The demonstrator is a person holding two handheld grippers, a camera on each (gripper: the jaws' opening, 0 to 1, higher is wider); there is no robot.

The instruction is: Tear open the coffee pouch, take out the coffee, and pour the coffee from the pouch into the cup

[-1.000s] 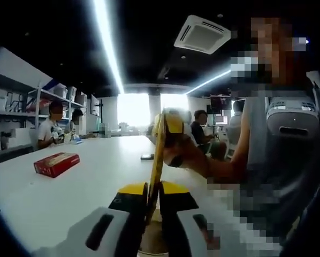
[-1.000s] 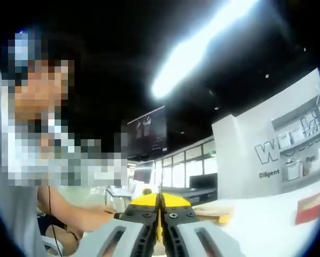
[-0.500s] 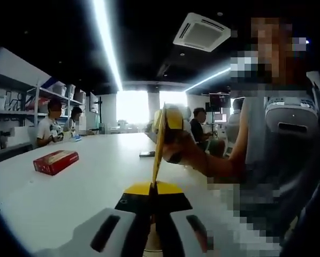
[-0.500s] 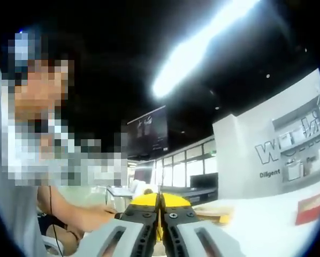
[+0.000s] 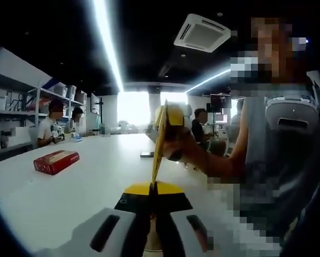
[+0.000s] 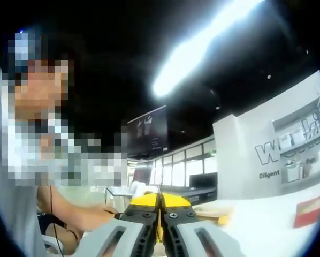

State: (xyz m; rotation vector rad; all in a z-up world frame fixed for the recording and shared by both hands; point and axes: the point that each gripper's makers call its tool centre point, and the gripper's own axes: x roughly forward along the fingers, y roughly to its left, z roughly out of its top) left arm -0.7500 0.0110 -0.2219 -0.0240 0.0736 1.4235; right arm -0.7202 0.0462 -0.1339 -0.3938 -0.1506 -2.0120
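The left gripper (image 5: 152, 188) pinches the thin yellow foil coffee pouch (image 5: 159, 150) upright above the white table (image 5: 69, 187); the right gripper (image 6: 160, 205) clamps its other edge. Tearing seems underway; next, the grippers should pull apart.

Ceiling strip lights (image 5: 107, 48) glare; dim, soft, fisheye-warped edges.
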